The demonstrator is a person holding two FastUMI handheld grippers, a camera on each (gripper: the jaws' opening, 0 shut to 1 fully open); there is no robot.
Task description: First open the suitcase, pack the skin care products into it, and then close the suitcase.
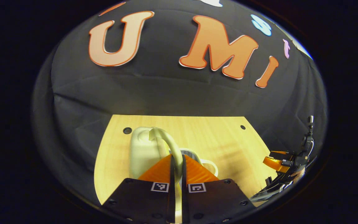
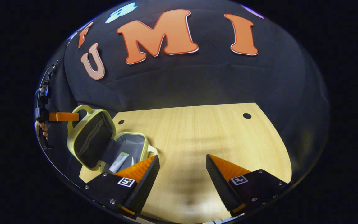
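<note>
On the pale wooden desk (image 2: 197, 133), near its left edge in the right gripper view, sits the small cream-yellow suitcase (image 2: 104, 143), lying open. Lid (image 2: 90, 137) raised and tilted back to the left, dark lining with a mesh pocket facing the camera; base flat on the desk with a grey interior. Inside the base, a white-and-green skin care tube (image 2: 119, 161) lying slanted, with a second thin item beside it, too small to tell. Loop handle at the top of the lid, with the left gripper (image 2: 64, 116) reaching in from the left edge, fingers touching that handle, a hand behind it.

In the left gripper view, left gripper (image 1: 176, 161) with jaws nearly closed, both fingers pressing on the cream loop handle (image 1: 166, 140) of the raised lid, whose smooth outer shell stands just beyond the fingers. Grey inside of the base partly visible behind the right finger. Far right, near the desk's edge, the right gripper (image 1: 278, 163), well apart from the suitcase.

In the right gripper view, right gripper (image 2: 182, 168) with jaws wide apart, holding nothing, above bare wood just right of the suitcase base.
</note>
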